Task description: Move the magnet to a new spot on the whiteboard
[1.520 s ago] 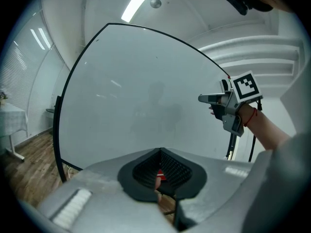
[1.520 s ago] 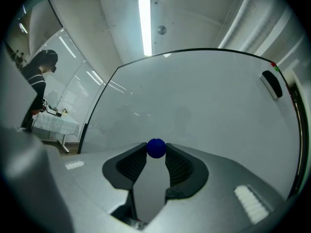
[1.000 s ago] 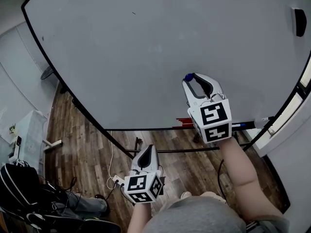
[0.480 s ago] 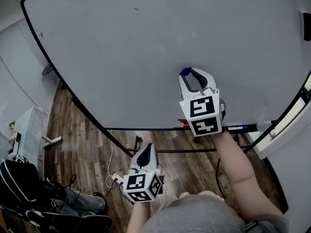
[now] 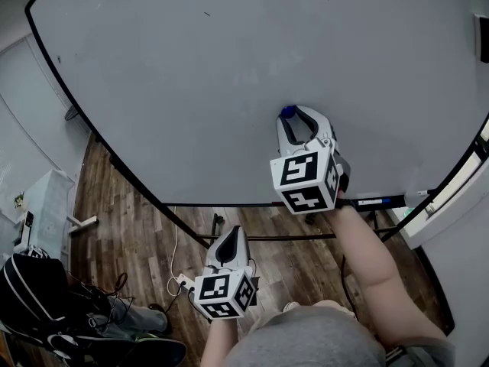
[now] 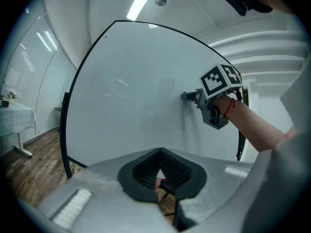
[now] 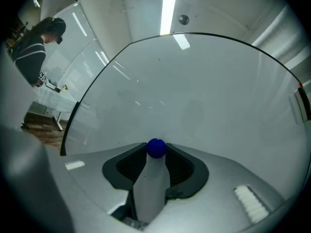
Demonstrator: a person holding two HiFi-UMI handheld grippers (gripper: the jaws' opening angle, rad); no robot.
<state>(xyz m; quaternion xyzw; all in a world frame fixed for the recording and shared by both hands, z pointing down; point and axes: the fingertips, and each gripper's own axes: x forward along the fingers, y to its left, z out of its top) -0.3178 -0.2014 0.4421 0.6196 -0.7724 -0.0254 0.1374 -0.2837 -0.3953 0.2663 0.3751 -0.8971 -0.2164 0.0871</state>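
Note:
A small round blue magnet (image 5: 287, 112) sits against the lower middle of the grey whiteboard (image 5: 191, 75). My right gripper (image 5: 298, 115) points at the board and is shut on the magnet. In the right gripper view the blue magnet (image 7: 156, 148) is pinched between the black pads (image 7: 182, 166) at the jaw tips, against the whiteboard (image 7: 204, 91). My left gripper (image 5: 230, 237) hangs lower, in front of my body and away from the board, shut with nothing in it. From the left gripper view, the right gripper (image 6: 193, 96) touches the whiteboard (image 6: 126, 101).
A black eraser (image 5: 483, 37) sticks to the board's right edge. Red and blue markers (image 5: 378, 202) lie on the tray under the board. Black bags (image 5: 46, 304) and a white table (image 5: 46, 205) stand on the wooden floor at left. A person (image 7: 36, 47) stands far left.
My right gripper has slid left along the board, taking the blue magnet with it. The left gripper has barely moved.

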